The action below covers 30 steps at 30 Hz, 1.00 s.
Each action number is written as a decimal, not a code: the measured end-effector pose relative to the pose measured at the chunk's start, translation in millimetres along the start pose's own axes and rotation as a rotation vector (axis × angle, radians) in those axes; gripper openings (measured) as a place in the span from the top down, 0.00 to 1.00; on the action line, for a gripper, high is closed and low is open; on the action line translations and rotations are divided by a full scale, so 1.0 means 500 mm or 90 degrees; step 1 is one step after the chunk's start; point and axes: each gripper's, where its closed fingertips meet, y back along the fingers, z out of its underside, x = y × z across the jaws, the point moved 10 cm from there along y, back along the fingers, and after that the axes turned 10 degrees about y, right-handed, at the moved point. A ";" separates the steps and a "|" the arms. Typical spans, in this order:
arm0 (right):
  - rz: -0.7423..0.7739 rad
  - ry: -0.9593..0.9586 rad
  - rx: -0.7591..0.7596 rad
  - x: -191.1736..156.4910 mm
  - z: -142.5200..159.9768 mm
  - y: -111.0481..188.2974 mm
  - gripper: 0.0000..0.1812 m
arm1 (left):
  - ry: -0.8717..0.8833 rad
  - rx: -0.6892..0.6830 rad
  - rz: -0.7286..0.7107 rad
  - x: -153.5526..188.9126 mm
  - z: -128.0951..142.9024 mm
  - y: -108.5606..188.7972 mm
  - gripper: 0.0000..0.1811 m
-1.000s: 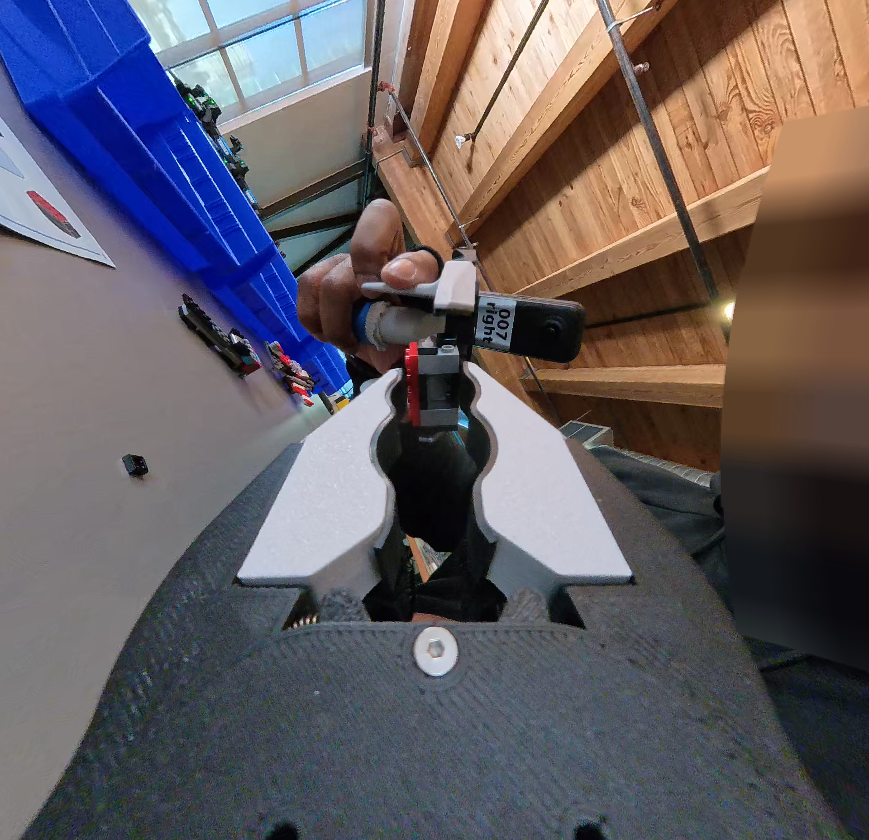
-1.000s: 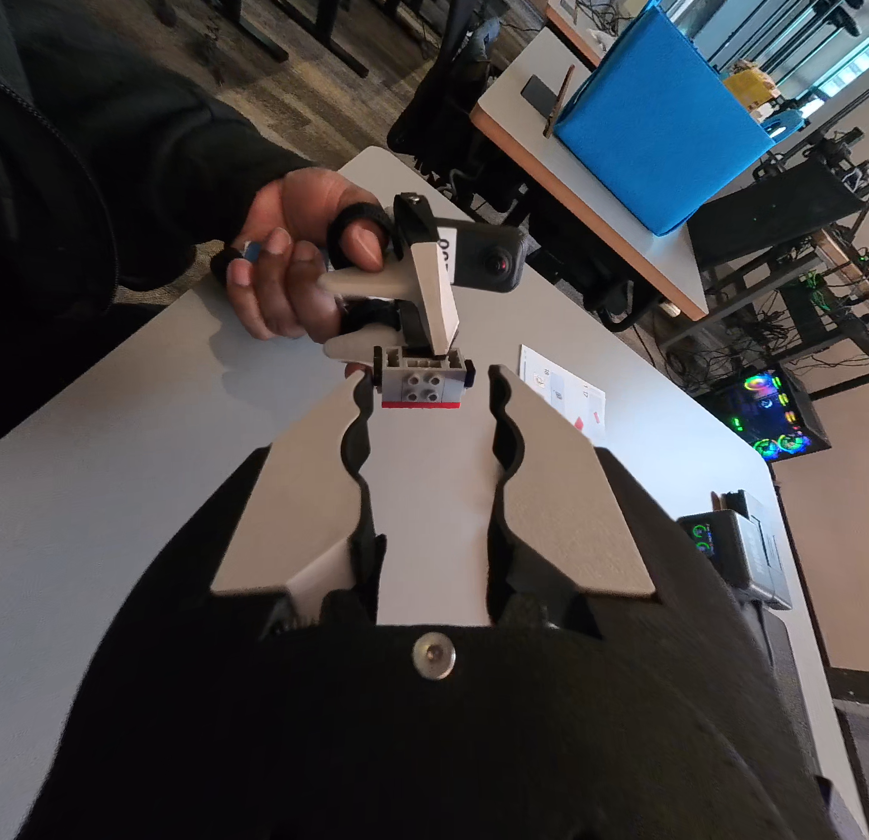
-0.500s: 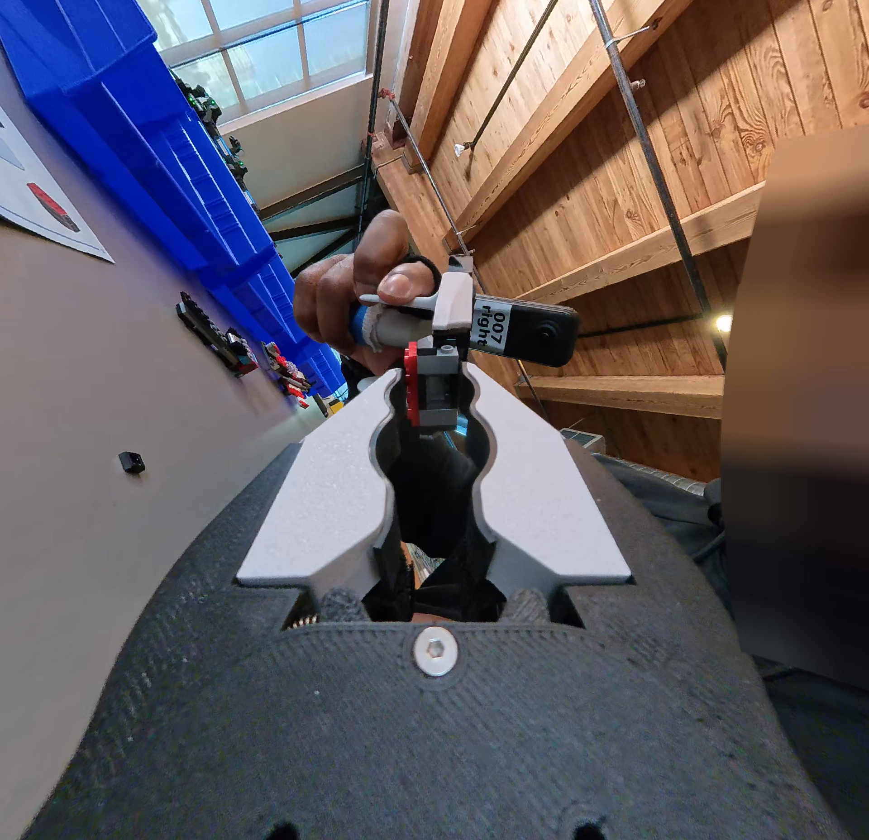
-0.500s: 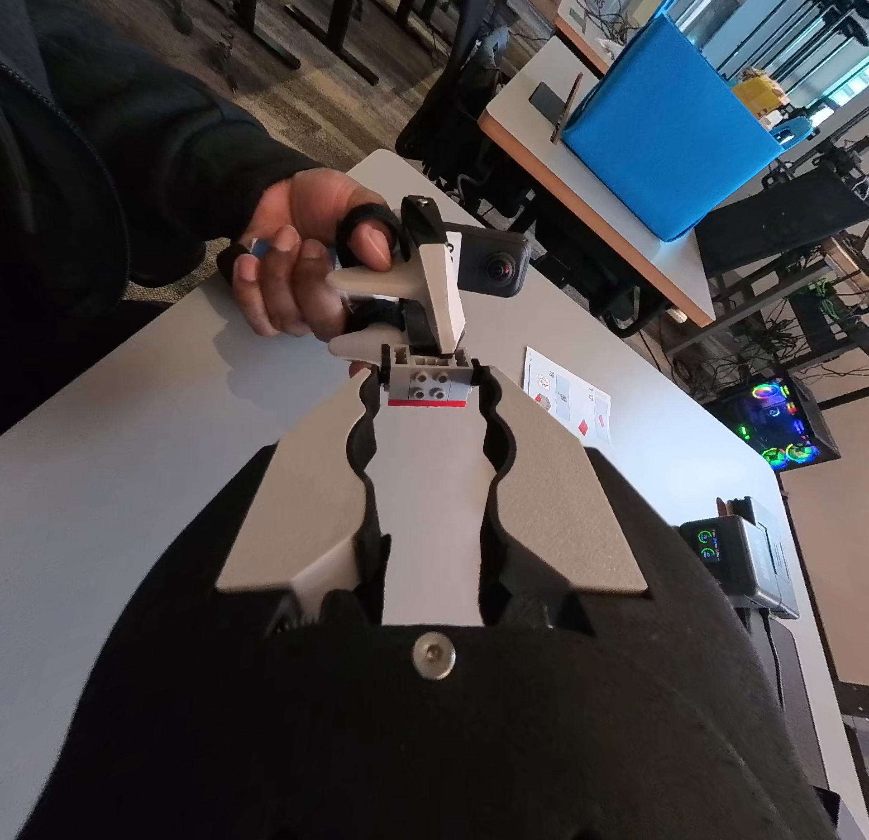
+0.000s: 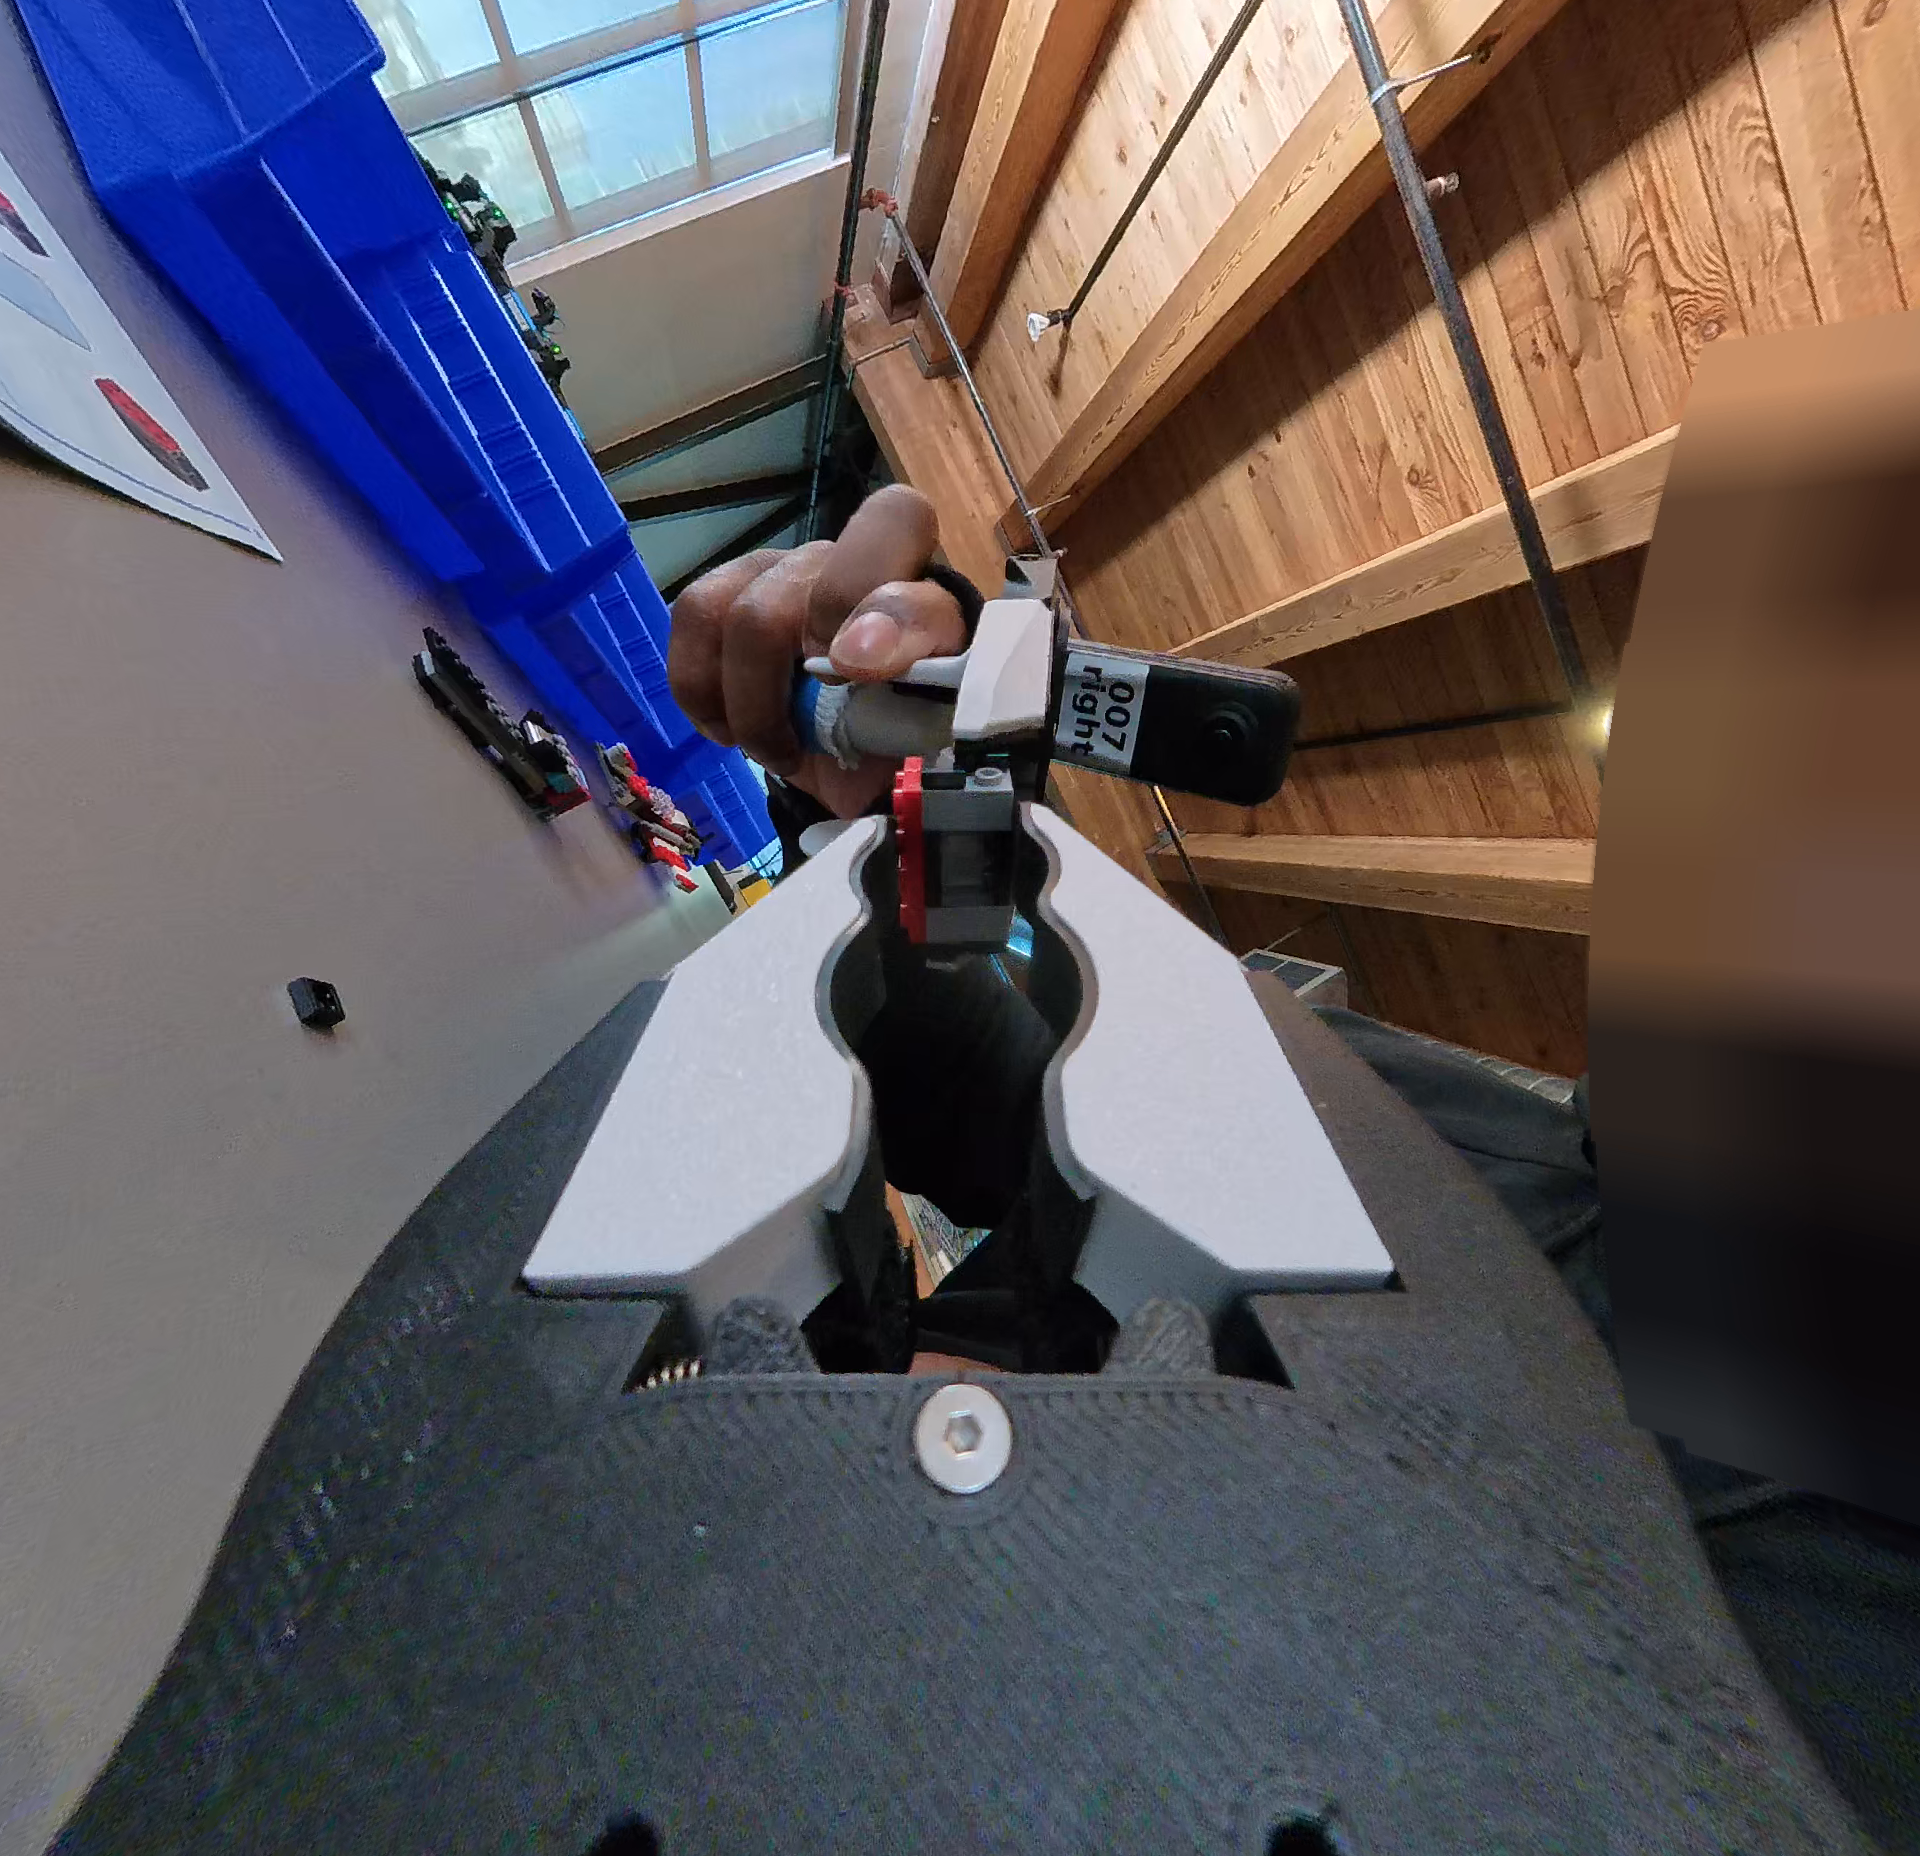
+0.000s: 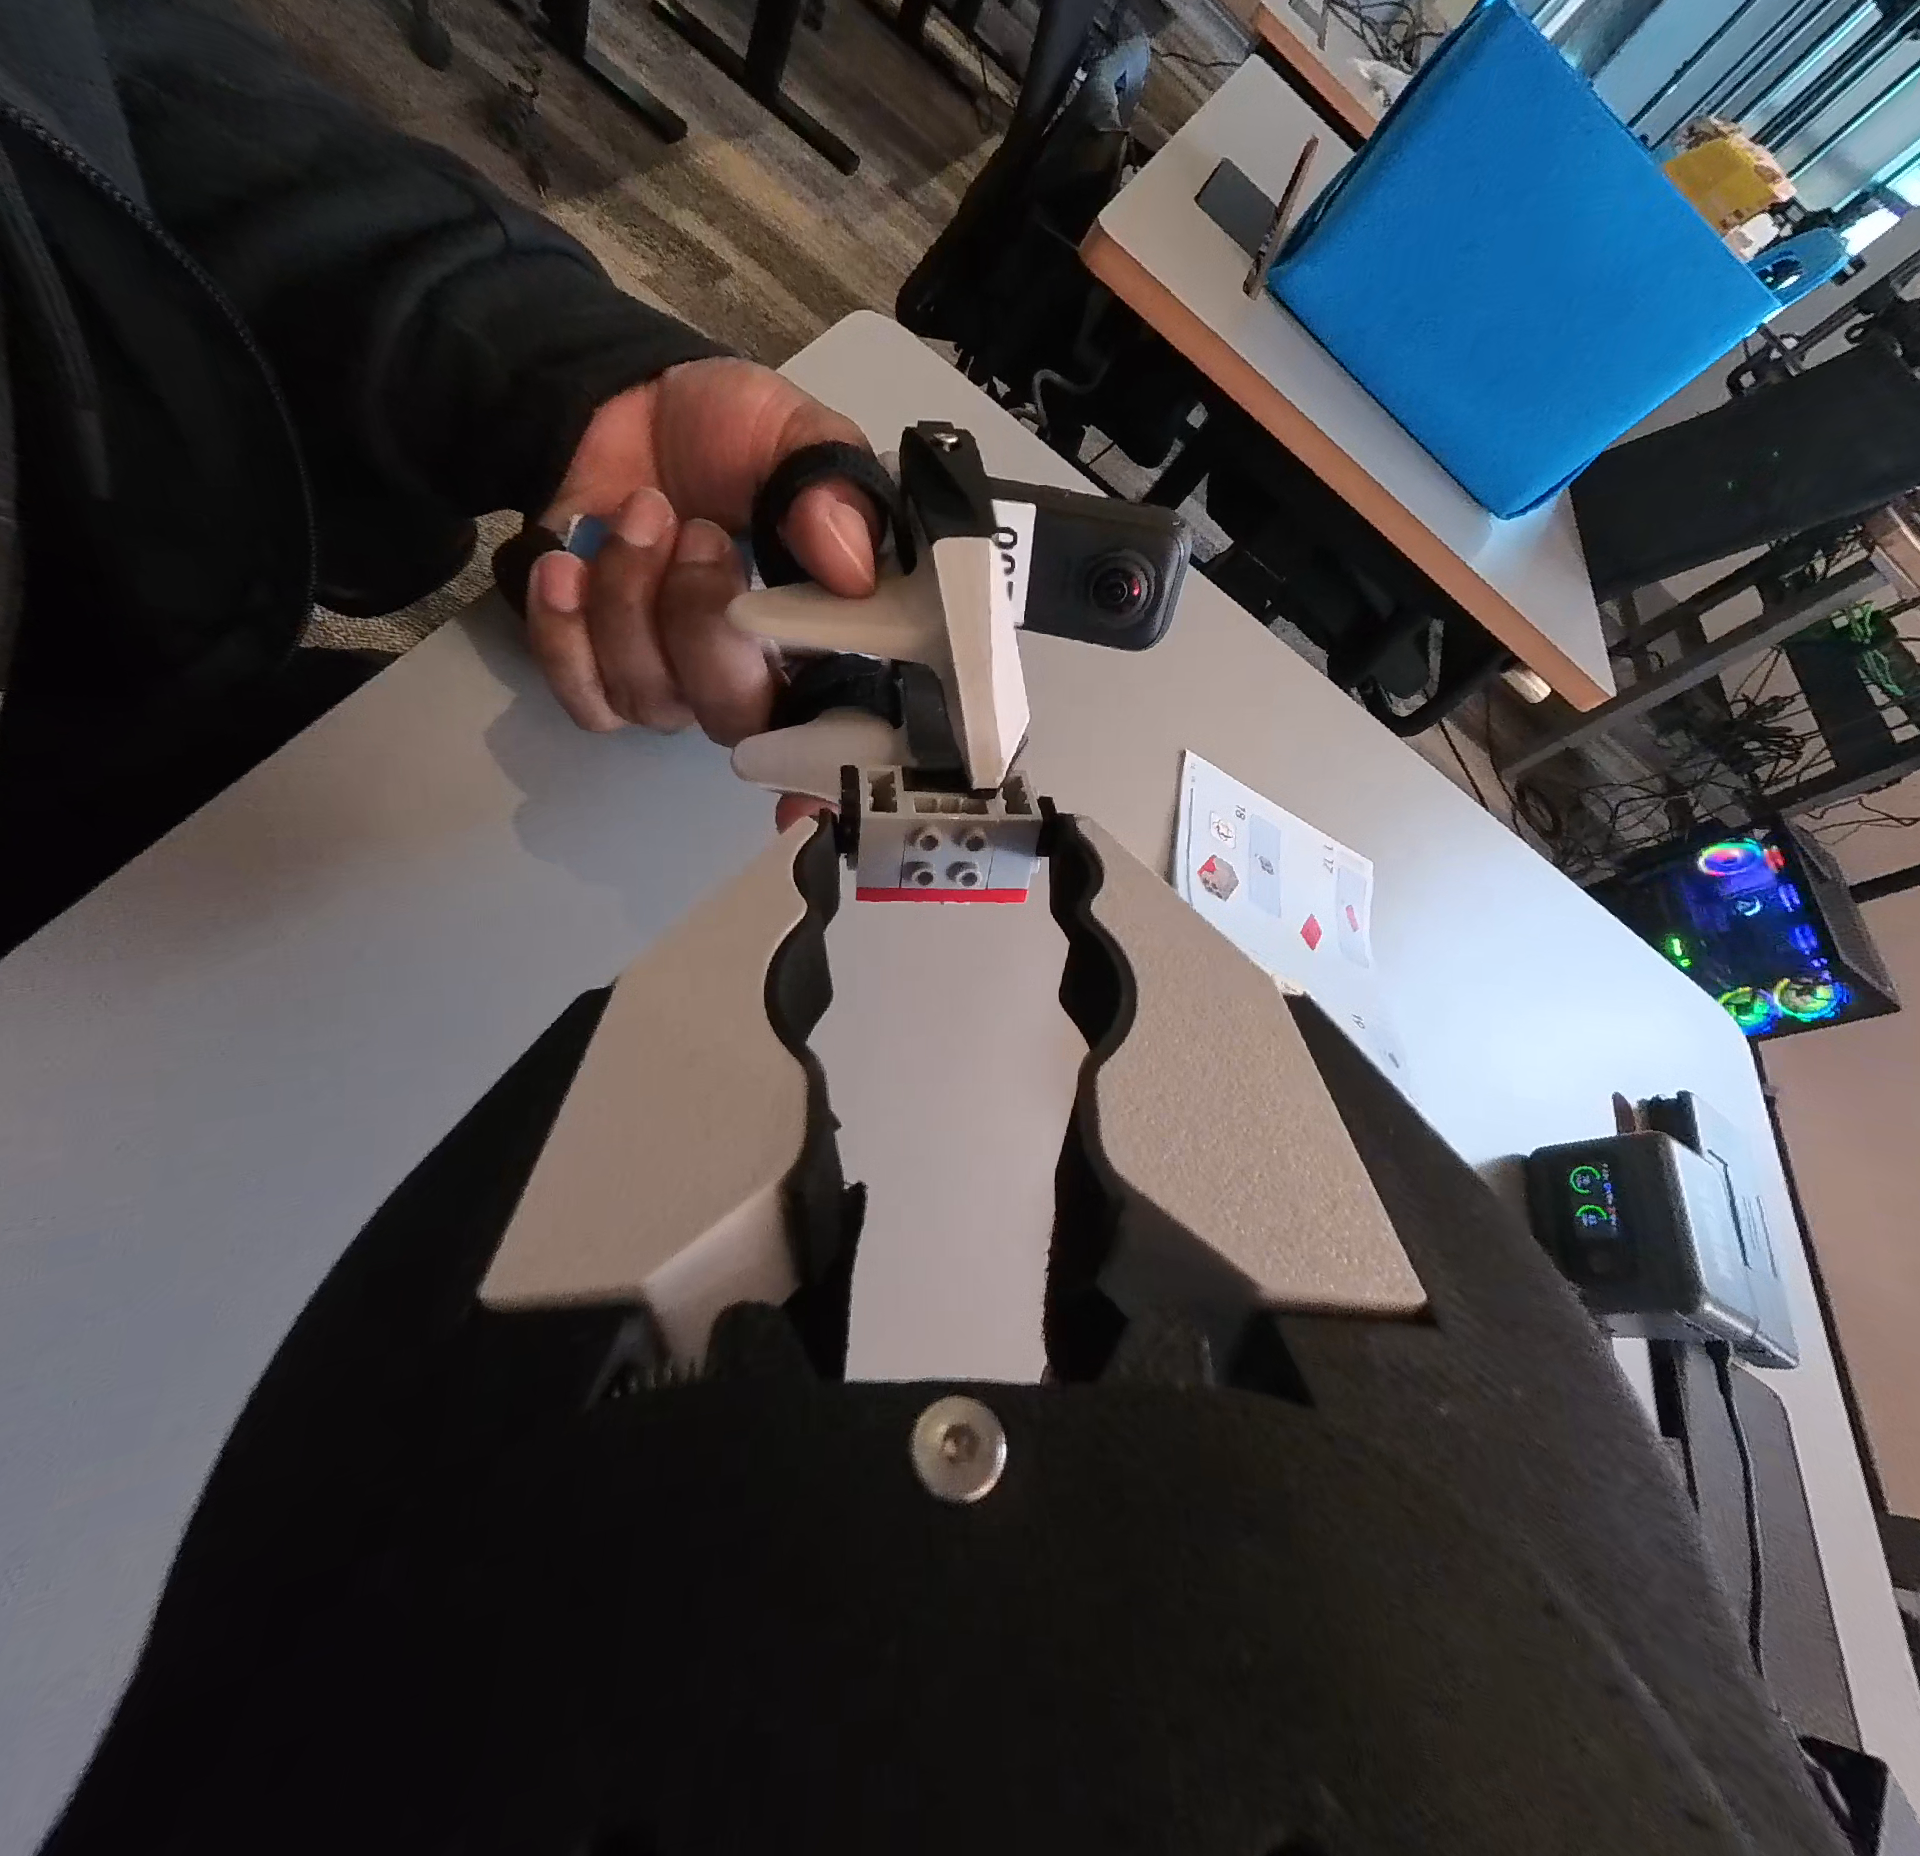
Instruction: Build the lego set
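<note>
A small black brick (image 5: pixel 315 1003) lies alone on the pale grey tabletop (image 5: pixel 208 1131), with part-built black-and-red models (image 5: pixel 540 752) farther along by blue plastic bins (image 5: pixel 343 279). The small grey lego block with a red plate (image 5: pixel 961 856) is held above the tabletop. The left claw (image 5: pixel 958 850) pinches it across its thickness. The right claw (image 6: pixel 940 850) clamps its two ends, grey studs toward the camera. A white instruction sheet (image 6: pixel 1273 876) lies to the right.

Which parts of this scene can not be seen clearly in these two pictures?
- Left wrist view: a blur patch covers the right side.
- Left wrist view: the small lego builds by the blue bins are too small to identify.
- Right wrist view: the left gripper hides the top of the grey lego assembly.
- Right wrist view: the right gripper covers the assembly's side faces.
</note>
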 end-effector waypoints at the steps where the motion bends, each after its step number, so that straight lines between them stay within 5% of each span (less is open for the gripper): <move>1: 0.001 0.000 0.001 0.000 0.000 0.001 0.77 | 0.001 0.000 0.001 0.000 0.000 -0.001 0.89; 7: 0.027 -0.022 -0.005 -0.005 0.002 -0.001 0.77 | -0.010 0.005 -0.005 0.002 -0.002 0.000 0.88; 11: 0.024 -0.017 -0.040 -0.015 0.006 -0.006 0.62 | -0.051 -0.021 -0.034 0.010 0.001 0.000 0.89; 30: -0.001 0.072 -0.059 -0.031 -0.007 -0.014 0.76 | -0.072 -0.069 -0.067 0.012 0.012 -0.007 0.89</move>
